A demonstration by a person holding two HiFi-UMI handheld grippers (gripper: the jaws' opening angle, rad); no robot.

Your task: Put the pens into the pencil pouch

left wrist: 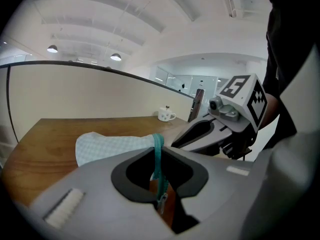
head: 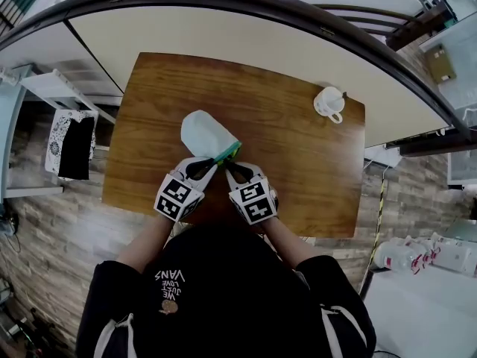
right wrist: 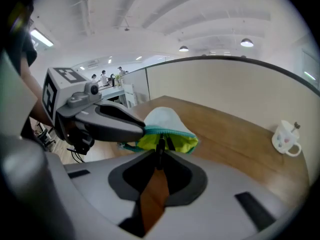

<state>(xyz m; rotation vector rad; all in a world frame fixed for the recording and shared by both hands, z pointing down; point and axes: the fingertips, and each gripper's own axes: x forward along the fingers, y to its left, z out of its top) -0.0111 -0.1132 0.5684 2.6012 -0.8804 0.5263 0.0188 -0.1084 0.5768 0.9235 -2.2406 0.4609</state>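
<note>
The left gripper [head: 203,168] clamps the teal zipper edge [left wrist: 158,154] of the pouch [head: 203,133], the right gripper [head: 237,171] holds what seems a dark pen [right wrist: 160,151] at its near mouth; next, push it in

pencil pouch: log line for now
left gripper: shut on pale blue fabric pouch | right gripper: shut on thin black pen, at pouch mouth

Lower centre: white print [head: 171,280] on the person's black top [head: 238,304], upside down, apparently reads "WE JUST LOVE VANS".
</note>
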